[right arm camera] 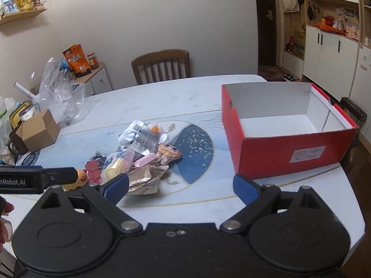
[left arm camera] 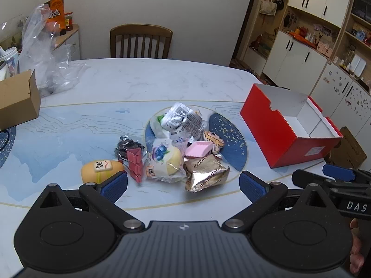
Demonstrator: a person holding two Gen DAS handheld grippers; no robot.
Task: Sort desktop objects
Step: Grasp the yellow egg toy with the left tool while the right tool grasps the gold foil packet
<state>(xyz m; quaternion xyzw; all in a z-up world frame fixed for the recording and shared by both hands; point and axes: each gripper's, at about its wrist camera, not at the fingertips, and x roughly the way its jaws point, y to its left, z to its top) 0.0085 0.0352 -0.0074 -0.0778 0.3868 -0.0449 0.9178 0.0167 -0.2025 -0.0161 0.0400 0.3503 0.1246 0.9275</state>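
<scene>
A heap of small items lies mid-table: a gold foil packet (left arm camera: pixel 205 172), a blueberry snack bag (left arm camera: pixel 164 159), a red binder clip (left arm camera: pixel 135 164), a yellow squishy toy (left arm camera: pixel 102 170), a pink eraser-like block (left arm camera: pixel 199 149) and a white printed wrapper (left arm camera: pixel 183 119). My left gripper (left arm camera: pixel 183 185) hovers open just in front of the heap, nothing between its blue pads. The right gripper (right arm camera: pixel 180 185) is also open and empty, with the gold packet (right arm camera: pixel 146 178) beside its left pad. An open red box (right arm camera: pixel 287 134) stands empty to the right.
A small brown cardboard box (left arm camera: pixel 18 104) and a crumpled clear plastic bag (left arm camera: pixel 46 53) sit at the table's left. A wooden chair (left arm camera: pixel 141 40) stands behind the table. Cabinets and shelves (left arm camera: pixel 324 34) line the right wall. The right gripper's finger (left arm camera: pixel 338 173) shows at the left view's edge.
</scene>
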